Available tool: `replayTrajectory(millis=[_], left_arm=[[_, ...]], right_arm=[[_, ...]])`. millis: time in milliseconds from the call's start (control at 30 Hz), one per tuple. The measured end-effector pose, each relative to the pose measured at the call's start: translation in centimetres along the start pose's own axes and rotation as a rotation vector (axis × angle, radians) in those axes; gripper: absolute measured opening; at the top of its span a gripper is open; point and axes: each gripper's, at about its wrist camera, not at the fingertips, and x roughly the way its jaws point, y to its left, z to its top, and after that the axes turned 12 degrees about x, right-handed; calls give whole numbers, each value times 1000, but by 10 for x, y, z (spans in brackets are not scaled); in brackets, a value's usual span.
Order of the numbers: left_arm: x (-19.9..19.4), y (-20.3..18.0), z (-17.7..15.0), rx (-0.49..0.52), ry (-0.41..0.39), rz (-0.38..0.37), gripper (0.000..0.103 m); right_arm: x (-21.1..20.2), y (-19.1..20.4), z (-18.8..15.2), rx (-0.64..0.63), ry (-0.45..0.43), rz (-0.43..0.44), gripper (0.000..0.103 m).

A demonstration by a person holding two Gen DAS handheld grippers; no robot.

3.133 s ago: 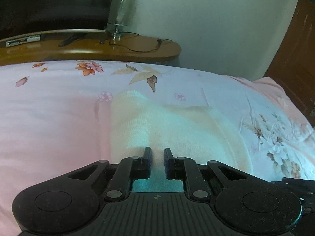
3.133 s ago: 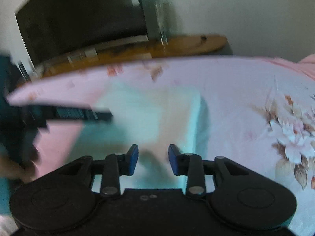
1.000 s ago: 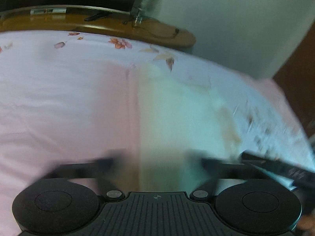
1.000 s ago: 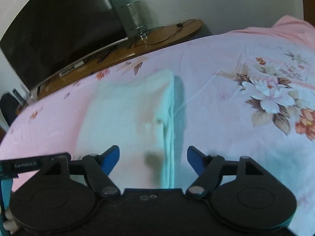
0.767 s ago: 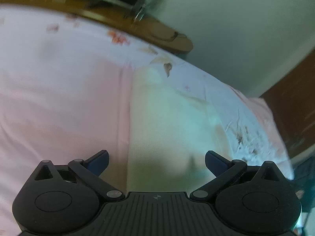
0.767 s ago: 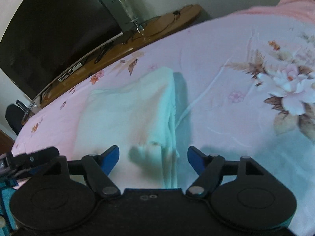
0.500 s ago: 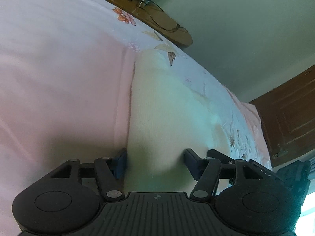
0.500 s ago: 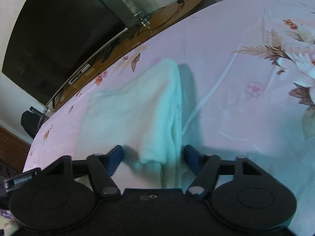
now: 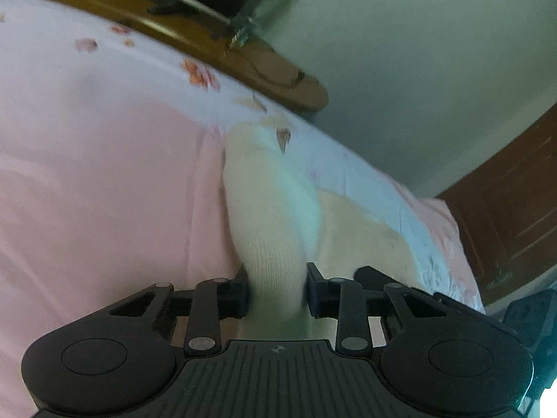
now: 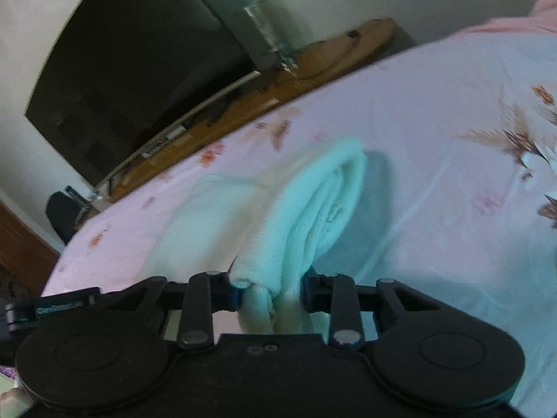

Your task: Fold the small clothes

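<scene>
Both grippers clamped on the near end of the cream knitted garment (image 9: 275, 230), which lies on the bed (image 9: 104, 181) over a pink flowered sheet. Half a second ago the jaws of each stood wide on either side of the cloth; now they have closed in, and the fabric bunches up between them. Left gripper (image 9: 276, 291): grasping a thick fold at the garment's left near corner, cloth pinched into a ridge that runs away from the camera toward the far edge of the bed. Right gripper (image 10: 269, 291): grasping the right near corner, where several layers show stacked at the edge (image 10: 323, 209), so the piece looks folded lengthwise once already. From the right view the far end of the garment rests on the sheet, while the near end is gathered and seems slightly raised; both views are a little blurred, so how far it is off the bed I cannot tell. The left gripper's body shows at the lower left edge of the right view, so the two are close, side by side. Behind the bed: a wooden bench (image 10: 313, 66) with a glass stand (image 10: 264, 35) and a dark screen (image 10: 139, 55), none of it involved. My reading: the grasp for the next fold is made, and the likely move is carrying the near end over toward the far end. Risk: inner layers slipping out of the right-hand pinch.
</scene>
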Motion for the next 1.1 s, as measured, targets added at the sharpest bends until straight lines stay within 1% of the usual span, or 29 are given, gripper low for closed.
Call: replayTrajectory(millis=[133,233,367,500,700,800,900,967,1000,1033,1100], left_arm=[[-41,13,14,-4,-66,26,32],[-73,33,24,-4,-106,69,32],[-118,72,30,-13,-145,150,32],[-150,111,27,-18,-158,228,32],[-163,165,16,-22,-154,320,32],[-156,185,6,-32,-136,346,32],[-144,201,-6,-39,-96,383,32],[-139,204,-13,-41,-94,388,34],[-138,204,-15,-41,-96,392,39],[-138,202,-17,-42,-99,402,40],[-142,194,-14,-52,-104,419,40]], right_arm=[[-6,38,-1,-45,-10,50,30],[-3,71,-5,-75,-6,103,30],[21,117,-21,-99,28,174,30],[54,154,-42,-125,75,228,30],[107,191,-71,-145,145,253,30],[127,198,-80,-158,169,245,30],[143,199,-89,-179,194,218,30],[150,196,-96,-197,209,194,31],[153,194,-98,-210,207,183,33],[154,192,-100,-215,205,170,36],[153,186,-102,-205,210,147,38]])
